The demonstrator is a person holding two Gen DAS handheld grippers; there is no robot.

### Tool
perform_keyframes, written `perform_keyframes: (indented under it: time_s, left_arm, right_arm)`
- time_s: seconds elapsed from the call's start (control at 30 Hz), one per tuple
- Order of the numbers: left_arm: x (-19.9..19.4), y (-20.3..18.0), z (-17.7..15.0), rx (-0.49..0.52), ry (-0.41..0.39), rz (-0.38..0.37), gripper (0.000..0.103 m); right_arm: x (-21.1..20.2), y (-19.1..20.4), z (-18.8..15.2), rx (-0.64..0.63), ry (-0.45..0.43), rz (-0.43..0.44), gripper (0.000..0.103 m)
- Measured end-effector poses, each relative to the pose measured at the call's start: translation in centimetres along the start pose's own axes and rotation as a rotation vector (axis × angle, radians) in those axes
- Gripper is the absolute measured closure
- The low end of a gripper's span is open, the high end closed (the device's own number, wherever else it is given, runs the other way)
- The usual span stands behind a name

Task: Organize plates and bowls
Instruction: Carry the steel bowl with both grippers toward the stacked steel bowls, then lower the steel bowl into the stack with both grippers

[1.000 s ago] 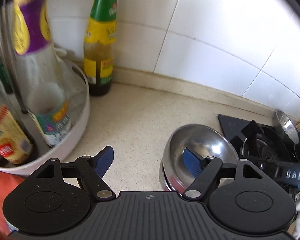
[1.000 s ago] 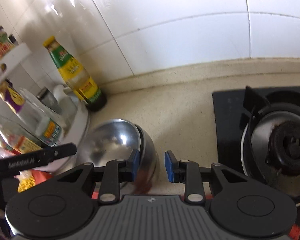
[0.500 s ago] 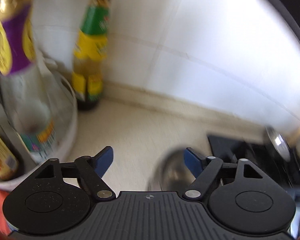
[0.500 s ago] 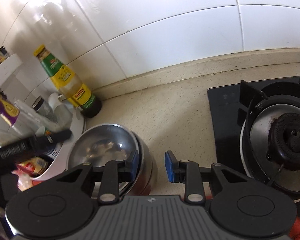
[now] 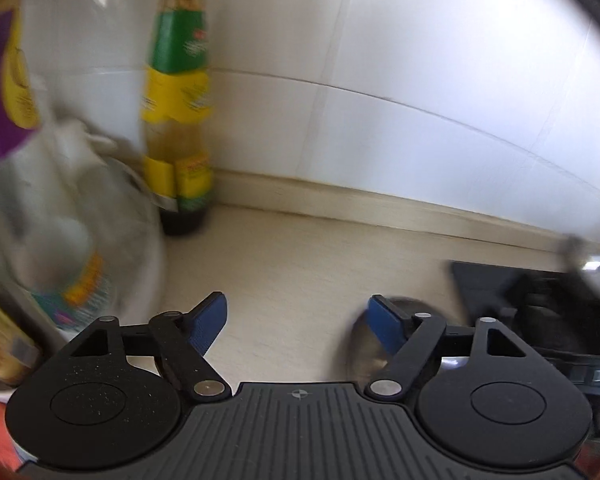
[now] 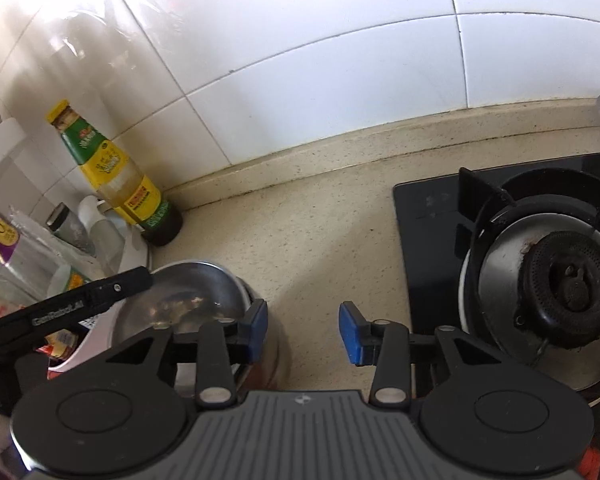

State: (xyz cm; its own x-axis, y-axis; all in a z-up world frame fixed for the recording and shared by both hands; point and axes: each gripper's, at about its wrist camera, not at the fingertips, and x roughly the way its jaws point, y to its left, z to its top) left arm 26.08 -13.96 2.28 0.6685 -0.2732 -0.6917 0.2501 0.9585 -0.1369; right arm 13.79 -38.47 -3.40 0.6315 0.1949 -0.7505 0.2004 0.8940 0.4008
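Now the right claw [image 6: 303,330], earlier narrow at the steel bowls' [image 6: 204,300] rim, is being opened, nothing gripped. Beside the stove [image 6: 432,216] the bowls rest on the desk [image 6: 300,232]; the left claw [image 5: 298,322] is held wide, empty.
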Motion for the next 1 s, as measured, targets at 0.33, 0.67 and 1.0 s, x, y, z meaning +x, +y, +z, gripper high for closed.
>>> perform_keyframes:
  time_s: [0.33,0.67,1.0]
  left_arm:
    - [0.9,1.7,-0.6,-0.116,0.061,-0.127,0.027]
    - [-4.5,1.7,-2.4,0.149,0.013,-0.223,0.014]
    - [-1.6,1.7,-6.5,0.251,0.142,-0.283,0.008]
  right_arm:
    - [1.6,-0.6,-0.2,0.018,0.038,0.009,0.064]
    - [0.8,-0.5,1.3,0.036,0.045,0.106,0.058]
    - [0.9,0.7,1.8,-0.006,0.056,0.115,0.051]
